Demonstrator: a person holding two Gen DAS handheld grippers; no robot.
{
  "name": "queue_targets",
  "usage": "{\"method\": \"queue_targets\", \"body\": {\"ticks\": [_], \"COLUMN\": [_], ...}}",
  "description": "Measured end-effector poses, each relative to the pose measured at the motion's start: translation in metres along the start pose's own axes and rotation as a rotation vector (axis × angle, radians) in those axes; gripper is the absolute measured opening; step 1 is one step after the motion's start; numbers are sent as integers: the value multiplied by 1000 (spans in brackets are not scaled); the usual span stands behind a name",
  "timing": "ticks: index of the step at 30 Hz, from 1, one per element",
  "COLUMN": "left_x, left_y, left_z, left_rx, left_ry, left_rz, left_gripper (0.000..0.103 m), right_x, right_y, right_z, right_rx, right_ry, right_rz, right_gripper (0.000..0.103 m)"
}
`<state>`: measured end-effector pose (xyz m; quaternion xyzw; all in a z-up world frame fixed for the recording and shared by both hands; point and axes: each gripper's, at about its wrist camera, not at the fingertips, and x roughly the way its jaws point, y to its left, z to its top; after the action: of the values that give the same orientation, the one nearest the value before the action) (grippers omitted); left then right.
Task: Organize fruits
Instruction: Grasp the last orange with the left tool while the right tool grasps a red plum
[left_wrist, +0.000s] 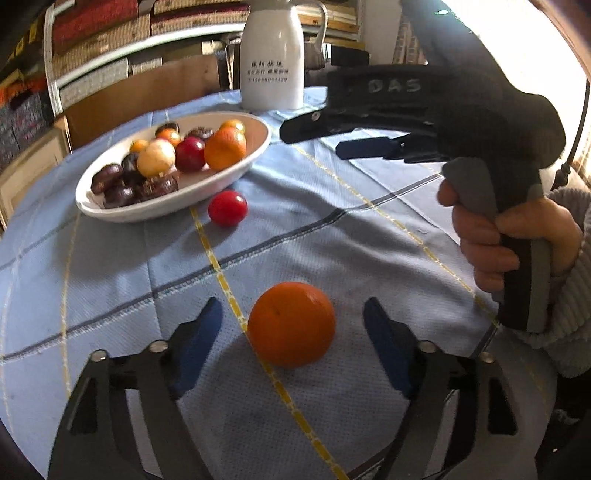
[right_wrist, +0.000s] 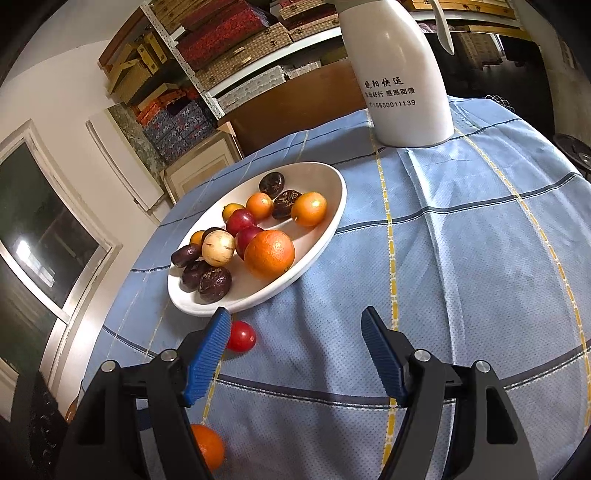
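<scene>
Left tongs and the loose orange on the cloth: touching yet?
Apart. The left wrist view shows cloth on both sides between the orange and the left tongs pads.

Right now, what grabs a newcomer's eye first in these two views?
The loose orange on the blue checked tablecloth, sitting between the open fingers of the left gripper, neither pad touching it. Behind it, a white oval dish heaped with oranges, red and dark fruits, and one small red fruit stranded just outside its rim. A tall white jug stands at the far edge.
</scene>
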<state>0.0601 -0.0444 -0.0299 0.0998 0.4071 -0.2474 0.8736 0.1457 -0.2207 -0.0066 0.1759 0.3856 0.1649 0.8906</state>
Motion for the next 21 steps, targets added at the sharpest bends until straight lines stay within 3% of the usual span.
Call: {"method": "queue_targets", "body": {"ticks": [2, 4, 6, 11, 17, 21], "left_x": [4, 8, 10, -3, -14, -14], "left_y": [2, 1, 0, 10, 53, 65], "left_z": [0, 0, -1, -2, -3, -3], "left_rx": [-8, -3, 2, -37, -184, -227], "left_ry": [14, 32, 43, -4, -43, -42], "left_rz": [-12, -21, -25, -4, 106, 125], "left_gripper": [67, 50, 45, 45, 44, 44], "right_x": [0, 1, 1, 6, 22, 38], "right_y": [0, 1, 2, 9, 36, 60], "right_z": [0, 0, -1, -5, -18, -27], "right_rx": [-1, -4, -10, -40, -179, -304], "right_ry": [1, 3, 5, 19, 54, 81], "right_rz": [0, 0, 0, 4, -35, -90], "right_gripper": [74, 74, 74, 74, 74, 63]}}
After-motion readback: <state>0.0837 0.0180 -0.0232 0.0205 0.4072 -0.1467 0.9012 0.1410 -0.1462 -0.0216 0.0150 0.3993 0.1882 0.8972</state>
